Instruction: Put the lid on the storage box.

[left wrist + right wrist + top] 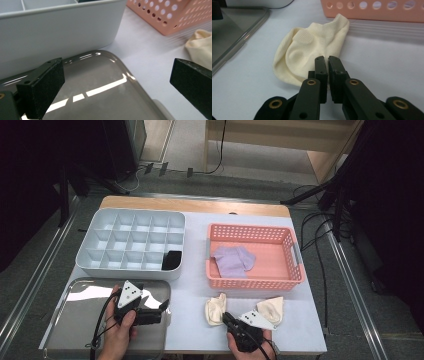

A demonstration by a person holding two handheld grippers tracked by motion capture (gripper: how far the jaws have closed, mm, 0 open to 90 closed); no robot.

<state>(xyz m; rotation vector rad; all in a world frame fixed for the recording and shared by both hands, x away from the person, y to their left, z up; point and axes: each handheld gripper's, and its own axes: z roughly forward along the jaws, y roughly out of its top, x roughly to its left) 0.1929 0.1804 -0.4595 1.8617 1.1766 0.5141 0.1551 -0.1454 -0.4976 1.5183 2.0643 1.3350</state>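
Start at the far left: your left gripper (162, 307) hangs over the steel tray (75, 330) at the near-left corner, its jaws wide apart with nothing between them, pointing right toward the open table. Behind the tray sits the grey organiser (131, 245), with one dark item in its near-right cell. Further right, the left sock (216, 309) lies on the white table just in front of the pink basket (255, 255), which holds a lilac cloth (233, 261). Your right gripper (327, 65) sits at the sock's near edge, jaws drawn almost together on what looks like a fold of the cream fabric; from the right gripper view the pinch is on the hem closest to you, though how much cloth is caught you cannot tell for sure. The sock runs away from those jaws, its long axis pointing far and slightly right toward the basket wall, cuff end nearly touching it. That matters: a lift would likely leave the sock trailing from its near end. A second sock (271, 309) lies just right of the right gripper, untouched. The right hand is clearly the nearer one for both socks.
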